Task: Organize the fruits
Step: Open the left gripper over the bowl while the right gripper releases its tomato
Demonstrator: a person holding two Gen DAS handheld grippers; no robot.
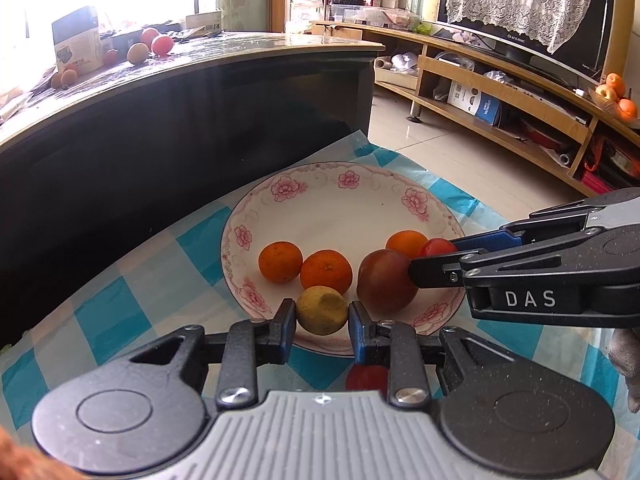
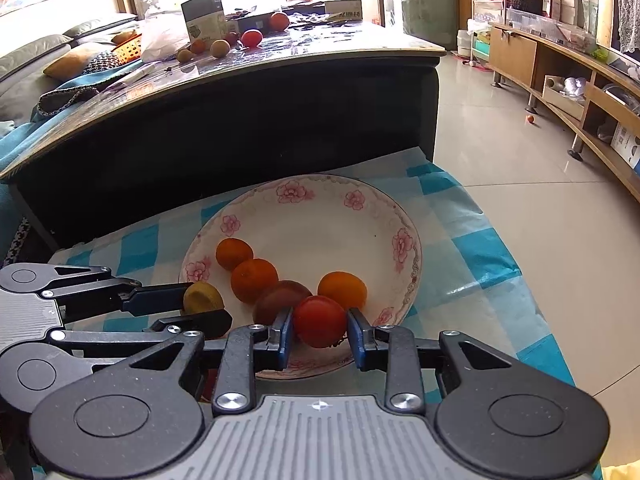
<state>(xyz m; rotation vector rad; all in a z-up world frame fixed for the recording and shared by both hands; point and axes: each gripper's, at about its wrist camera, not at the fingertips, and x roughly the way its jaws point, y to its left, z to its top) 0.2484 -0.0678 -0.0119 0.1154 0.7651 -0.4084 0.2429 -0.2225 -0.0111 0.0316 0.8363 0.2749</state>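
Left hand-held gripper [image 1: 322,316] clamped on yellow-green fruit [image 1: 322,310], right hand-held gripper [image 2: 319,326] clamped on red tomato [image 2: 320,321], both over plate [image 2: 320,216] rim. Four fruits already in plate; more wait on far tabletop [image 2: 320,60].

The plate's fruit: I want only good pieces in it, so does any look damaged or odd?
The yellow-green fruit in the left gripper looks dented on one side. The red tomato in the right gripper looks sound.
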